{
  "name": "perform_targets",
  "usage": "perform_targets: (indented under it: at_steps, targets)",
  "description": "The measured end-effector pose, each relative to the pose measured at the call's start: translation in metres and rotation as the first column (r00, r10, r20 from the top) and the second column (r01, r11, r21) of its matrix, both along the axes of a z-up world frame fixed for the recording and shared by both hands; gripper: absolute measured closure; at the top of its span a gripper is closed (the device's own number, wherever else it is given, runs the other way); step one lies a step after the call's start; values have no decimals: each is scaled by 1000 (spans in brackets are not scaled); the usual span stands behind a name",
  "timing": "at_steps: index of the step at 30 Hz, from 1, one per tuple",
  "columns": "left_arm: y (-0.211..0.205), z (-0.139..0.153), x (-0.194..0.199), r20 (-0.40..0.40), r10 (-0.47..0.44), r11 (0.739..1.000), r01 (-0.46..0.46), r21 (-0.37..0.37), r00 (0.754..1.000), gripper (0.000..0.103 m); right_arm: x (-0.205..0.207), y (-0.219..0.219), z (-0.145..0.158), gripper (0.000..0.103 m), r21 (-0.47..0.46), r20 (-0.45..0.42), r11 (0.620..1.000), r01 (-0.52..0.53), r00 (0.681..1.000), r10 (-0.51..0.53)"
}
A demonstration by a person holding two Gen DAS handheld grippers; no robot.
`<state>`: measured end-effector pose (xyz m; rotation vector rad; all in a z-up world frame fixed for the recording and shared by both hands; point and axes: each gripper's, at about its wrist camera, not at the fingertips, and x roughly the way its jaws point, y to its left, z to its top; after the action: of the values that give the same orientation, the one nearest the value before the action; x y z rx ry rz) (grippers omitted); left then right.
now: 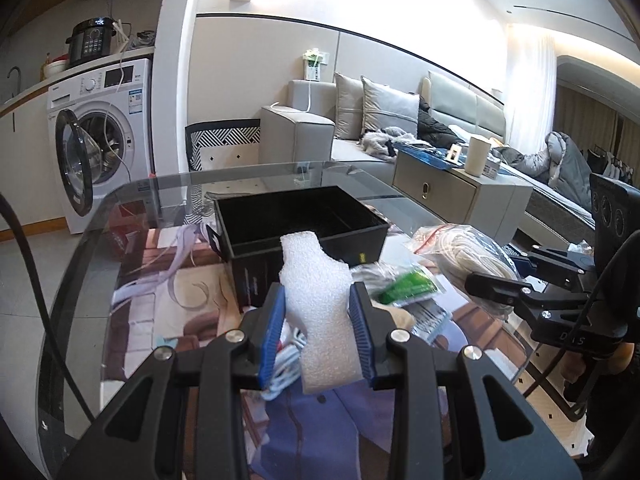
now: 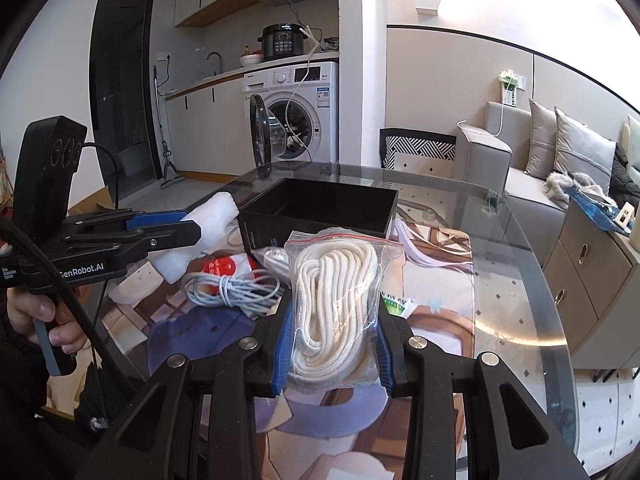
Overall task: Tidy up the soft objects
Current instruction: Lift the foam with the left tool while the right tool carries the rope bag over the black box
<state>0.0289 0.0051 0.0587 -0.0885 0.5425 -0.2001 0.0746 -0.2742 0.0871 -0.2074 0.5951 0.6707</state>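
My left gripper [image 1: 318, 300] is shut on a white foam sheet [image 1: 320, 304] and holds it above the glass table, just in front of the open black box [image 1: 300, 220]. My right gripper [image 2: 334, 320] is shut on a clear zip bag of white rope [image 2: 336, 300], lifted in front of the same black box [image 2: 320, 208]. The left gripper with the foam [image 2: 208, 220] shows at the left of the right wrist view. The right gripper [image 1: 504, 284] with the rope bag [image 1: 472, 256] shows at the right of the left wrist view.
On the glass table [image 2: 520, 320] lie a coiled grey cable [image 2: 228, 284], a red-and-white item [image 2: 220, 266], a green packet [image 1: 408, 286] and other bagged items. A washing machine [image 1: 104, 140], a sofa [image 1: 360, 128] and a cabinet [image 1: 460, 192] stand beyond the table.
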Motion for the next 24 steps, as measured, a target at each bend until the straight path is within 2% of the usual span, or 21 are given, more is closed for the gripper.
perform_targets:
  at_steps: [24]
  targets:
    - [21,20,50,-1,52,999,-52,6,999,71,65,31,31,68,2,-21,999,-42,999,42]
